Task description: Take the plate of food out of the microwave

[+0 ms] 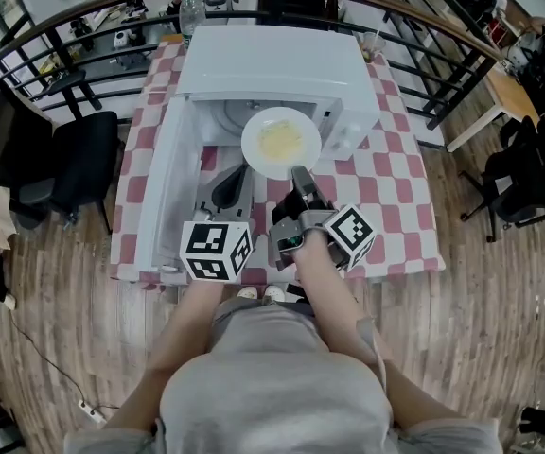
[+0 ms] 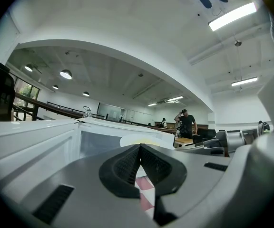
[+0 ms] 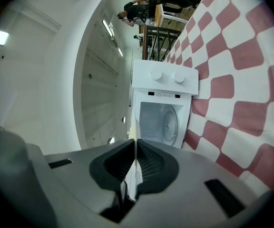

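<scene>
Two grippers are seen before the open microwave (image 1: 272, 64). The plate (image 1: 280, 142) is pinched at its 6 o'clock rim by the right gripper (image 1: 301, 176), whose jaws are clamped on the thin white edge. The plate, with yellow food on it, is held just in front of the cavity, above the table (image 1: 400, 206). The turntable (image 3: 169, 125) is shown bare. The left gripper (image 1: 230, 189), at 7 o'clock of the plate, is closed on nothing. Removal is judged mostly done; setting down is left. The door (image 1: 164, 187) stands open at 9 o'clock.
</scene>
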A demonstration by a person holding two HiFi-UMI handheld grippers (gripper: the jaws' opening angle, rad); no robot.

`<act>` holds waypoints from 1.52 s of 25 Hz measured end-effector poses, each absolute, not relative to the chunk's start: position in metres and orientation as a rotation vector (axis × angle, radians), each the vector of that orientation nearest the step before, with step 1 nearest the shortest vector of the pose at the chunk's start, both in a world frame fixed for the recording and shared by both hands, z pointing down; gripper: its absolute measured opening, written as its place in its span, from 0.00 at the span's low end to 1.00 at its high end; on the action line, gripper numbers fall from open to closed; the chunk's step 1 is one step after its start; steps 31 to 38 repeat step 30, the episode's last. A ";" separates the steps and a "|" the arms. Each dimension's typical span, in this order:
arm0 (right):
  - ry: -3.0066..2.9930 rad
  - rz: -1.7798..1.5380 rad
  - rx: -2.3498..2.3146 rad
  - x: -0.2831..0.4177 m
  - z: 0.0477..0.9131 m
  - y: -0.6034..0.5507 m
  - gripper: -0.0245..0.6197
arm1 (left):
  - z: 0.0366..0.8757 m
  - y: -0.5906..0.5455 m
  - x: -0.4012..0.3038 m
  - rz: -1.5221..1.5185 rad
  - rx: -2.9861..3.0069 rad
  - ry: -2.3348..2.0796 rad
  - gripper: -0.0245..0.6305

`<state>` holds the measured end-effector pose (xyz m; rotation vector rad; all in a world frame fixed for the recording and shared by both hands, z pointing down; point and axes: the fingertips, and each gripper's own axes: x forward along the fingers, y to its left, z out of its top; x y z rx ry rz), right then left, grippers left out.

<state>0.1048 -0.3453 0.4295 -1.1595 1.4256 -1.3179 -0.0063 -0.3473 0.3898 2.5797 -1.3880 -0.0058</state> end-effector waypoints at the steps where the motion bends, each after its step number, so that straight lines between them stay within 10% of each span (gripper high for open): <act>1: 1.425 -1.319 -1.158 0.105 0.430 -0.344 0.09 | 0.389 -0.347 -0.006 -0.009 2.582 -1.388 0.04; 38: 1.452 -1.322 -1.149 0.111 0.434 -0.343 0.09 | 0.383 -0.351 0.014 -0.018 2.621 -1.381 0.04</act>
